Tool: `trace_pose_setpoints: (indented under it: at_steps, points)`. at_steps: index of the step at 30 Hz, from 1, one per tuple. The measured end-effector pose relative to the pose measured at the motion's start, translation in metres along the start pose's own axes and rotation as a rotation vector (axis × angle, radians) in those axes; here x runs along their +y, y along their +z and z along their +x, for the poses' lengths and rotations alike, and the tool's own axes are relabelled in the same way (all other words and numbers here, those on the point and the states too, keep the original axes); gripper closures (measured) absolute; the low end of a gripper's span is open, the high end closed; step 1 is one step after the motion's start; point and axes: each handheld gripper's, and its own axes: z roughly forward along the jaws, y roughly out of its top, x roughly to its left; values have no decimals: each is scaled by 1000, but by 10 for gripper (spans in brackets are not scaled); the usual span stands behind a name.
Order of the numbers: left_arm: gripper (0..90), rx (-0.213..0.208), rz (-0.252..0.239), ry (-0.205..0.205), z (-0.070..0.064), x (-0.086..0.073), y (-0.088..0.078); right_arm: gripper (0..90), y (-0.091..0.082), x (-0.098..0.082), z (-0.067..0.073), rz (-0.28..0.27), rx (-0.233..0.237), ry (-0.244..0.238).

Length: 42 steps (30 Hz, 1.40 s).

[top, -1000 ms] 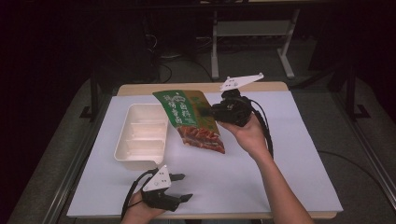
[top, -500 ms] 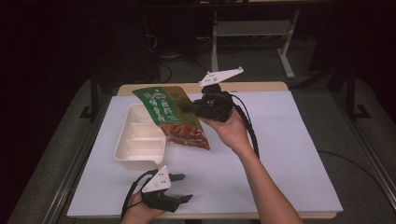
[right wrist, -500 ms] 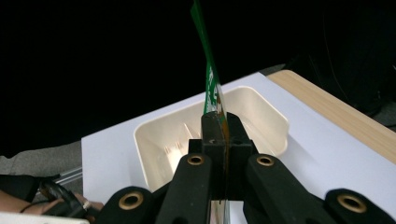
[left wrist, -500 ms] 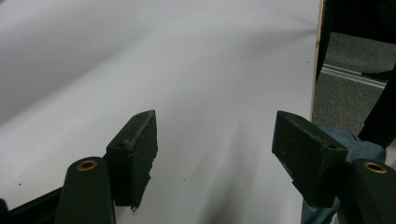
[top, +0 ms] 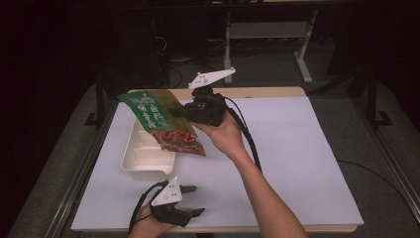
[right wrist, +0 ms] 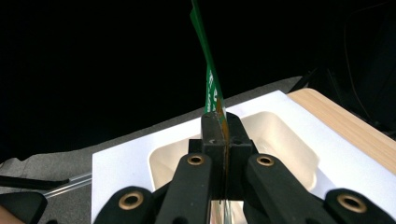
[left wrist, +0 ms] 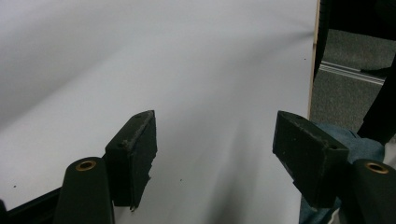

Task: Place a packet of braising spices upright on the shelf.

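Note:
A green and red snack packet (top: 163,121) hangs in the air over the cream compartment tray (top: 143,153). My right gripper (top: 183,111) is shut on the packet's edge and holds it above the table. In the right gripper view the packet (right wrist: 212,88) rises edge-on from between the closed jaws, with the tray (right wrist: 285,140) below and beyond. My left gripper (top: 190,201) rests near the table's front edge, open, with nothing between its fingers (left wrist: 133,156). It lies just in front of the tray.
The white sheet (top: 297,163) covers the wooden table, whose bare edge (top: 257,91) shows at the back. A metal rail (top: 74,188) runs along the left side. Beyond the table the room is dark, with a frame and cables on the floor.
My right gripper has carried the packet leftward and lifted it, from beside the tray to above it. The left gripper has stayed in place.

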Motion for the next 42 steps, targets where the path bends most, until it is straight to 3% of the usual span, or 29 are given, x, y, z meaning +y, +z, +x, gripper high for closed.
trace_pose_setpoints:
  at_steps: [15, 27, 31, 35, 42]
  points:
    - [281, -3, -9, 7, -1, 1, 0, 895, 44, 1, 6, -14, 56, 15]
    - [271, -1, -1, 21, -4, 1, 1, 895, 79, -4, 13, 15, 73, 27]
    - [271, -2, 1, 26, -4, 2, 1, 895, 88, -11, 12, -2, 68, 45]
    - [271, 2, 4, 42, -5, 2, 2, 895, 98, -26, 8, -22, 53, 98]
    - [271, 1, 5, 44, -6, 2, 3, 893, 101, -43, -4, -54, 22, 171]
